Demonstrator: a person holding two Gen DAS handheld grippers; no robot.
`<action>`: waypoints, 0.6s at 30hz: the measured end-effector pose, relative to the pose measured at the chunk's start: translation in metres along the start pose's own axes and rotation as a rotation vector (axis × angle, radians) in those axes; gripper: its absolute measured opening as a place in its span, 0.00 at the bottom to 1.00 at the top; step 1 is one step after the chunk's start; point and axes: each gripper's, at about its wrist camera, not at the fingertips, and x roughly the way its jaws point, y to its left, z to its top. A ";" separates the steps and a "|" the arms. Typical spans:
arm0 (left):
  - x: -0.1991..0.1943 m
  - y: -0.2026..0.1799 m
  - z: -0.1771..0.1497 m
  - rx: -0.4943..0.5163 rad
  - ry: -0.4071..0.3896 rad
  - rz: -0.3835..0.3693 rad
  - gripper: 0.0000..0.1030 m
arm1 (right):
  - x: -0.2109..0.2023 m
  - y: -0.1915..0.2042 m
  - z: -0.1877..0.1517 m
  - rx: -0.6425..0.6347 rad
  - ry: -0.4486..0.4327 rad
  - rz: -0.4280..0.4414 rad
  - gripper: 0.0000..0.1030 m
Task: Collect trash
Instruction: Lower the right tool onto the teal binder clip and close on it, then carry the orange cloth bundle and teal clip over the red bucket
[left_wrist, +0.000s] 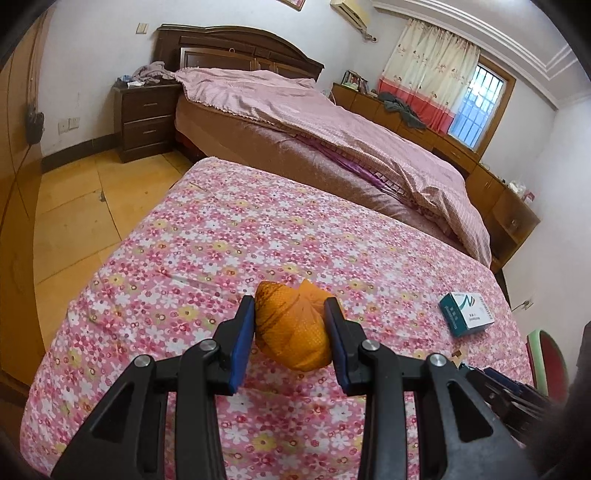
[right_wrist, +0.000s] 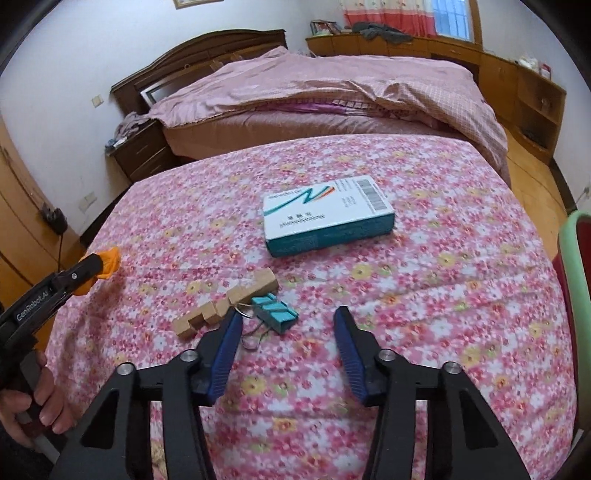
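Left gripper clamps the orange wad above the floral cloth; right gripper hangs open. Best keep that squeeze steady, carry it off level

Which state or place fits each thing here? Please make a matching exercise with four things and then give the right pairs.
Things:
1. orange crumpled wad
2. white and teal box
3. wooden puzzle piece
4. right gripper

States or places:
a. open, holding nothing
b. lying flat near the middle of the floral cloth
c. pinched between the jaws of the left gripper
d. lying next to the teal binder clip

Pairs: 1-c, 2-b, 3-d, 4-a
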 end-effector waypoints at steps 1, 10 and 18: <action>0.000 0.001 0.000 -0.003 0.001 -0.004 0.37 | 0.002 0.002 0.000 -0.009 0.000 -0.005 0.42; 0.001 -0.001 -0.001 0.000 0.010 -0.023 0.37 | 0.005 0.004 -0.004 -0.018 -0.023 -0.012 0.20; 0.002 0.001 -0.002 -0.010 0.008 -0.035 0.37 | -0.017 -0.012 -0.008 0.052 -0.045 0.000 0.19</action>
